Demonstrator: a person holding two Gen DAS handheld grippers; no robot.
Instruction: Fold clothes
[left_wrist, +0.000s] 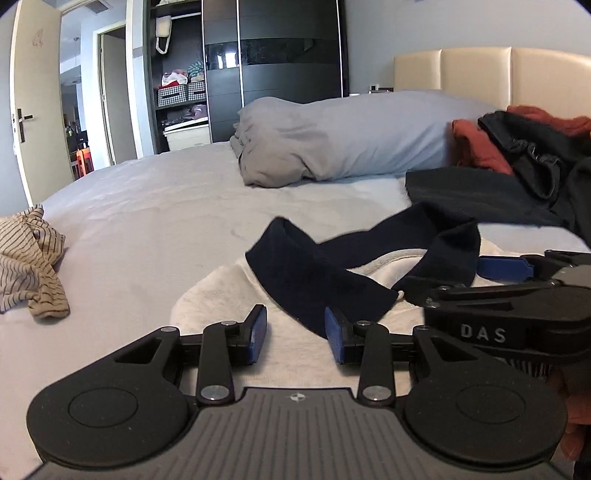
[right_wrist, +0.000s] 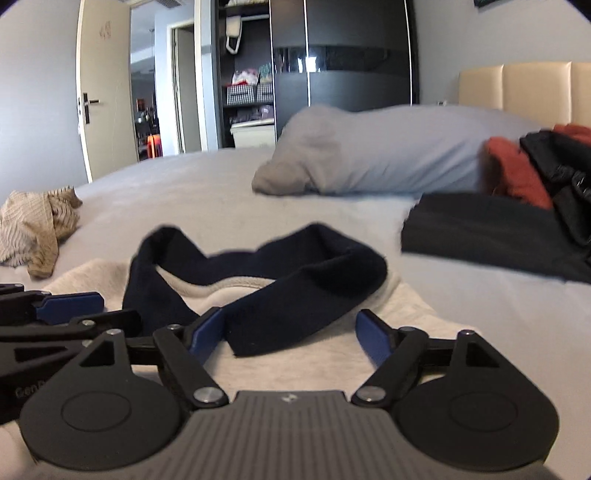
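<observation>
A white garment (left_wrist: 229, 291) lies flat on the bed, with a dark navy band of cloth (left_wrist: 314, 280) looped across it. My left gripper (left_wrist: 296, 329) hovers low over the white cloth with a gap between its blue pads. The band's end lies just beside the right pad and nothing is pinched. My right gripper (right_wrist: 291, 334) stands open and wide, with the navy band (right_wrist: 295, 295) lying between its fingers, untouched by the pads. The two grippers sit side by side: a right finger (left_wrist: 504, 267) shows in the left wrist view and a left finger (right_wrist: 70, 303) in the right wrist view.
A crumpled striped beige garment (left_wrist: 33, 266) lies at the bed's left edge. A grey pillow (left_wrist: 351, 136) lies across the far side. At the right are a folded dark garment (left_wrist: 476, 195) and a pile of red and black clothes (left_wrist: 517, 144). Wardrobe and open door stand behind.
</observation>
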